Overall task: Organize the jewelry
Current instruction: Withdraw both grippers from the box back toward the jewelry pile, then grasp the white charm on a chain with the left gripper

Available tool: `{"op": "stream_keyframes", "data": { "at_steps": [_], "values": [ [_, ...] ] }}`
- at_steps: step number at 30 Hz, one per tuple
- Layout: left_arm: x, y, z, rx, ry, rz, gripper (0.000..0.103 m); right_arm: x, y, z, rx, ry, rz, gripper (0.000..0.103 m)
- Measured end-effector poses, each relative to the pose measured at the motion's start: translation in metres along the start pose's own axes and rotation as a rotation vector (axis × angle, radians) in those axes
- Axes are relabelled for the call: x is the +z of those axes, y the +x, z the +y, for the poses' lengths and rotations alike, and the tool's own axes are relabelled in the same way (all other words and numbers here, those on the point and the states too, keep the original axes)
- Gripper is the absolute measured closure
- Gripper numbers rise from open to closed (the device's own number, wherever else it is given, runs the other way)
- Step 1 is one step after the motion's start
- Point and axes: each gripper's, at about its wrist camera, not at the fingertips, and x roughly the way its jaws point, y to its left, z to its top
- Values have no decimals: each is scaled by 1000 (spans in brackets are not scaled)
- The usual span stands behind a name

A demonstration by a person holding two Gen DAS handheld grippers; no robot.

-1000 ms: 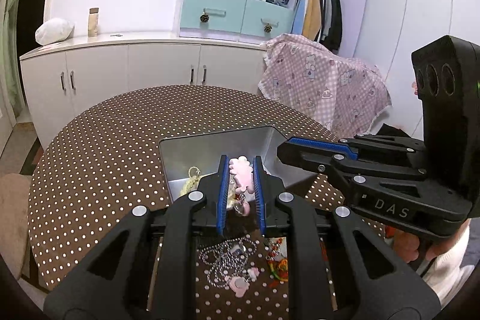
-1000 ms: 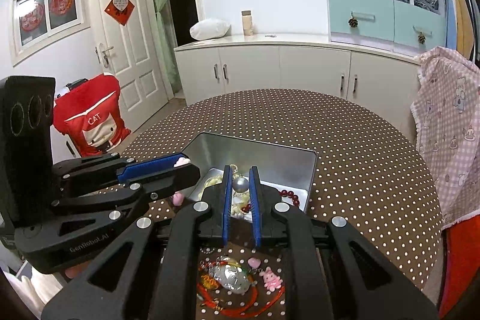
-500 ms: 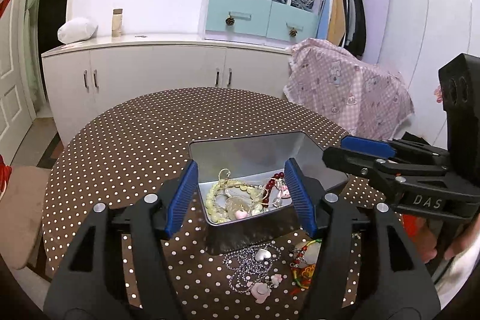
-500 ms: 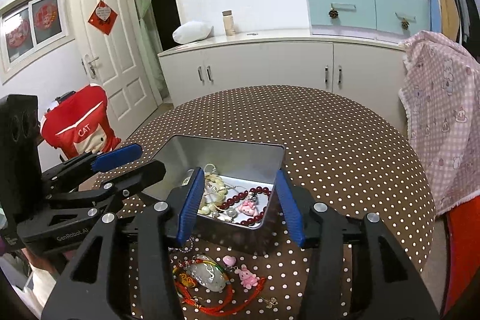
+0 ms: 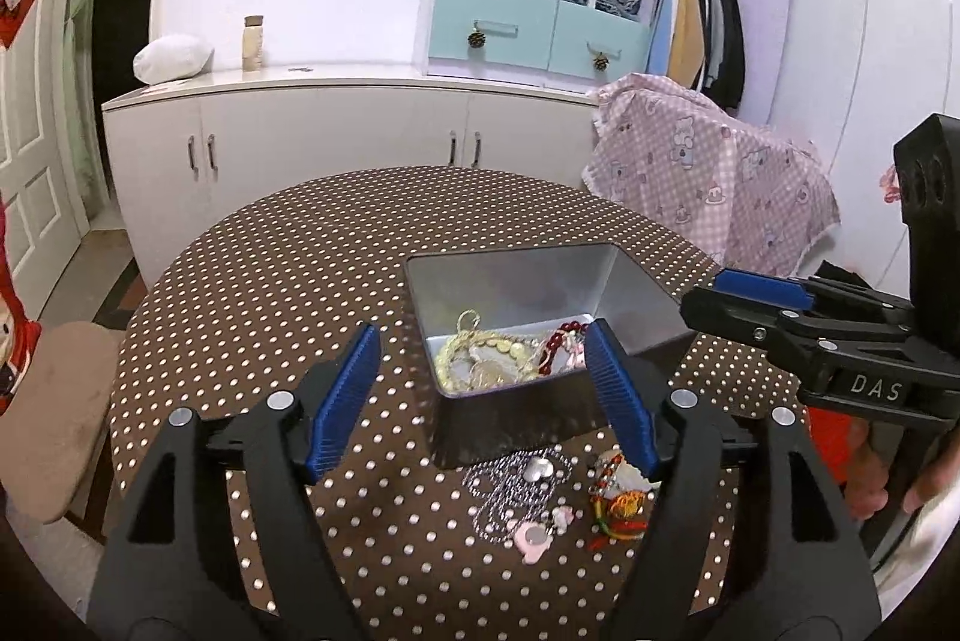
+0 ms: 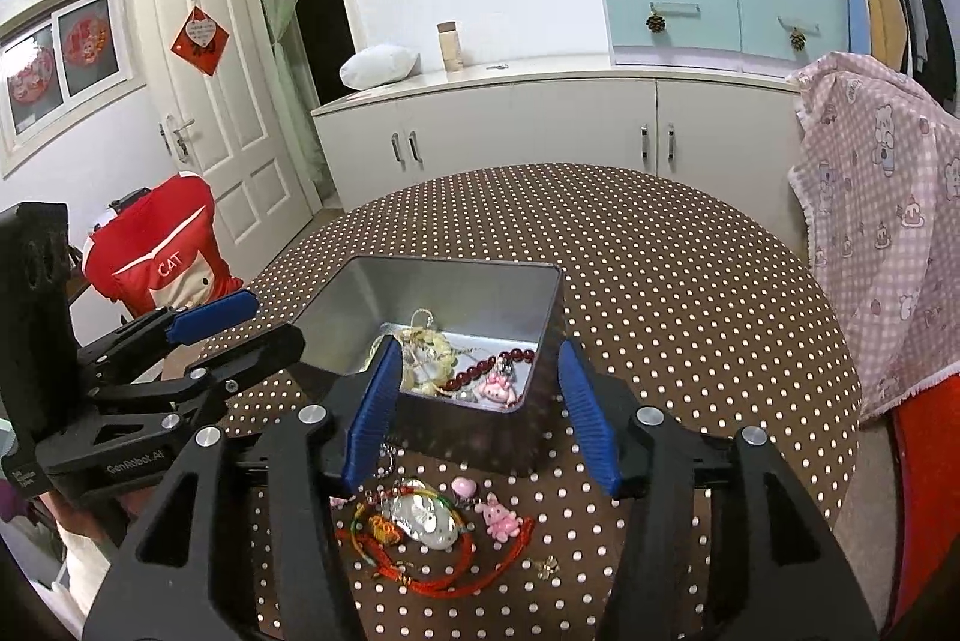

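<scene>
Polka-dot cloth covers the round table [image 6: 690,293], where a metal tin [image 6: 456,281] already holds beads. Loose pieces lie just before it: a red cord bracelet [image 6: 420,551], limp and light, best pinched at its silver charm. Both the left gripper [image 5: 480,401] and right gripper [image 6: 474,413] have just been opened and nothing is held.

The right gripper [image 6: 477,410] had just been opening, its blue-padded jaws spread with nothing between them, above the near wall of the rectangular silver metal tin [image 6: 543,317]. Inside lay a pale yellow bead bracelet [image 6: 429,350], dark red beads [image 6: 480,371] and a pink charm [image 6: 498,389]. A red cord bracelet [image 6: 420,551] lay on the brown dotted tablecloth [image 6: 690,293]. The left gripper [image 6: 240,326] stood at left, jaws parted.
</scene>
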Motion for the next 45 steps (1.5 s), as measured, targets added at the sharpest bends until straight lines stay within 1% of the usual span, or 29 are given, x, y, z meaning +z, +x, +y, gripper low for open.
{"op": "stream_keyframes", "data": {
  "at_steps": [3, 5, 9, 12, 13, 16, 25, 27, 28, 30, 31, 33, 35, 38, 40, 41, 42, 45],
  "values": [
    [-7, -6, 0, 26, 11, -6, 26, -6, -1, -1, -7, 15, 10, 47],
    [-11, -9, 0, 38, 12, -4, 25, -11, -3, -2, -8, 23, 14, 45],
    [-20, -12, 2, 50, 2, 16, 21, -20, -4, -2, -10, 40, 28, 40],
    [-27, -13, 0, 55, 6, 34, 19, -26, -4, -1, -8, 45, 40, 38],
    [-30, -13, -1, 52, 10, 46, 19, -28, -4, -1, -10, 47, 44, 35],
    [-39, -13, -5, 39, 5, 73, 19, -35, -5, -1, -17, 46, 54, 33],
    [-59, -7, -16, -44, -23, 153, 20, -52, -6, -5, -13, 68, 88, 32],
    [-61, -6, -20, -51, -20, 163, 31, -54, -7, -6, -13, 70, 91, 32],
    [-62, -5, -22, -55, -18, 167, 34, -55, -7, -6, -13, 70, 92, 32],
    [-62, -2, -24, -61, -16, 179, 49, -56, -7, -8, -13, 73, 95, 32],
    [-62, 0, -26, -56, -15, 188, 53, -56, -7, -8, -12, 75, 95, 32],
    [-62, 7, -28, -33, -17, 214, 69, -57, -8, -11, -11, 77, 95, 32],
    [-62, 13, -26, -6, -35, 237, 69, -57, -9, -13, -12, 77, 93, 32],
    [-62, 14, -24, 5, -43, 238, 72, -59, -10, -17, -12, 85, 92, 32],
    [-62, 15, -24, 18, -44, 244, 77, -61, -10, -21, -15, 93, 93, 32],
    [-62, 16, -24, 32, -44, 246, 83, -61, -10, -23, -15, 98, 95, 32],
    [-62, 17, -23, 45, -42, 246, 86, -61, -10, -24, -14, 101, 95, 32],
    [-62, 16, -24, 41, -39, 239, 86, -62, -10, -24, -11, 102, 96, 32]
  ]
}}
